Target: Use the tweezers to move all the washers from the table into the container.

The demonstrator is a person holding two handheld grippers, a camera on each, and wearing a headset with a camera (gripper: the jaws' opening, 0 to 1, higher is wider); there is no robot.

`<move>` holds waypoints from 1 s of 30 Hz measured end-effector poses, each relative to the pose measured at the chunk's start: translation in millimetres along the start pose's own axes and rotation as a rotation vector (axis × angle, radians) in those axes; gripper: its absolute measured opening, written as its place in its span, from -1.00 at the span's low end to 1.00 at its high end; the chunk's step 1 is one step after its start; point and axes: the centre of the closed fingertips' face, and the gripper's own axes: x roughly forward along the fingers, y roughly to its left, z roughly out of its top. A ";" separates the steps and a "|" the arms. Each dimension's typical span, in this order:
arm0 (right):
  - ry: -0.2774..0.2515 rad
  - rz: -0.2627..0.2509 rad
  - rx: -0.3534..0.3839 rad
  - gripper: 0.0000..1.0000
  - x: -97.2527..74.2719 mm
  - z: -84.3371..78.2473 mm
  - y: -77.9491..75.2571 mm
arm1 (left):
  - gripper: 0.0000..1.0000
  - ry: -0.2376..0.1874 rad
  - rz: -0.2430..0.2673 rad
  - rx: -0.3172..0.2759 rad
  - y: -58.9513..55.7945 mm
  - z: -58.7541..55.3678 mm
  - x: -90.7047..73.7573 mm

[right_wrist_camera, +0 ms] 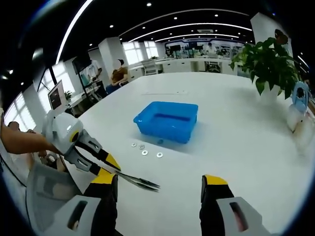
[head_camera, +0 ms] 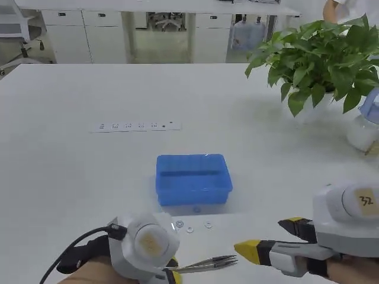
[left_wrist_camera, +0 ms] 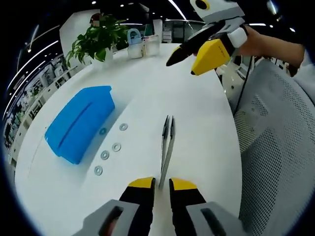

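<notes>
Steel tweezers (left_wrist_camera: 167, 142) clamped by the back end in left gripper (left_wrist_camera: 161, 183) jaws; right gripper (right_wrist_camera: 160, 182) jaws wide, empty. Washers (left_wrist_camera: 116, 147) lie on worktop (left_wrist_camera: 202, 123) just beside blue container (left_wrist_camera: 78, 123). We should tilt tips low, pinch one washer's rim, go slow.

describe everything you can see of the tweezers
The tweezers are slim, bare grey metal: two long arms with a narrow gap between them, tapering to fine points. Their rear end is clamped between the yellow-tipped jaws of the left gripper, and they stick straight forward, low over the white table, beside the washers and touching none. Whether the points rest on the table cannot be told.
</notes>
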 end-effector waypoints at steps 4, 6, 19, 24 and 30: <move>0.005 0.001 -0.003 0.31 2.9 1.2 0.8 | -0.94 -0.010 -0.010 0.012 1.7 2.3 1.5; 0.008 0.008 -0.009 0.31 5.6 2.8 3.4 | -1.00 -0.012 -0.011 0.033 2.4 2.5 2.0; 0.046 0.104 -0.117 -0.06 40.4 1.6 41.6 | -1.00 -0.065 -0.018 -0.001 9.4 7.1 -16.2; 0.061 0.158 -0.142 -0.28 59.6 1.4 54.3 | -1.00 -0.104 0.010 -0.029 15.3 16.4 -29.4; 0.102 0.204 -0.266 -0.32 83.6 -1.9 67.7 | -1.00 -0.161 0.041 -0.019 19.1 39.7 -50.7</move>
